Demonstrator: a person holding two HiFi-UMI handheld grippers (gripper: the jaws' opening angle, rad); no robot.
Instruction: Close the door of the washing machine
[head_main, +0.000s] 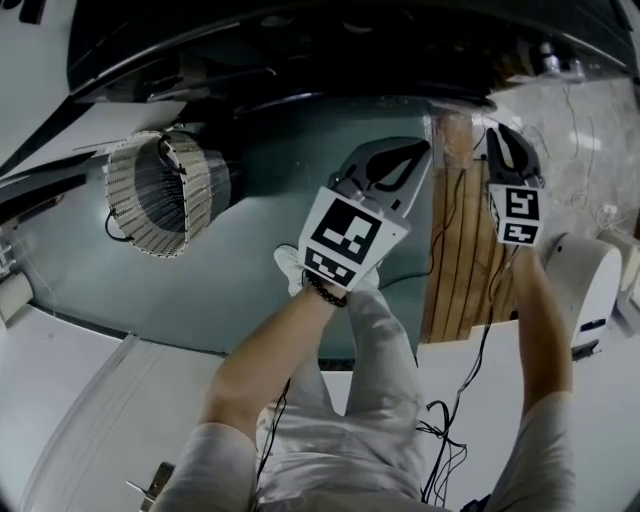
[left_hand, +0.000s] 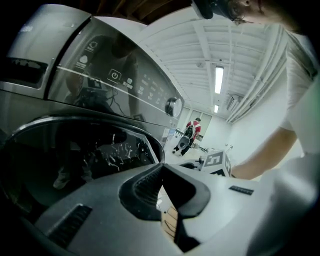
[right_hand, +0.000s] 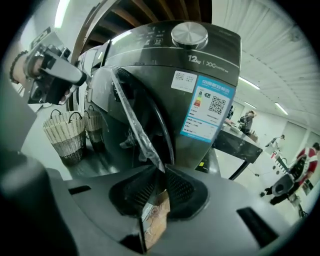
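The right hand-held gripper (right_hand: 161, 172), one of two the person is holding, is clamping its jaws on the free edge of the round, dark-glass washing machine door (right_hand: 142, 117). The edge, still wrapped in clear plastic film, is running up and away from between the pads. The single door is standing ajar, swung out from the front of the one dark grey front-loading washing machine (right_hand: 200, 60), so it is lying directly in this gripper's grip. The left hand-held gripper (left_hand: 162, 167) is keeping its jaws together with nothing between them. It is pointing along the machine's front, with the door's dark glass (left_hand: 90, 155) lying just to its left, below the glossy control panel (left_hand: 125, 80). In the head view the left one (head_main: 400, 160) and the right one (head_main: 508, 150) are both reaching towards the machine (head_main: 300, 40), side by side but apart. Two pale woven wicker baskets (right_hand: 65, 132) are standing together on the grey floor (right_hand: 100, 162) beside the machine.
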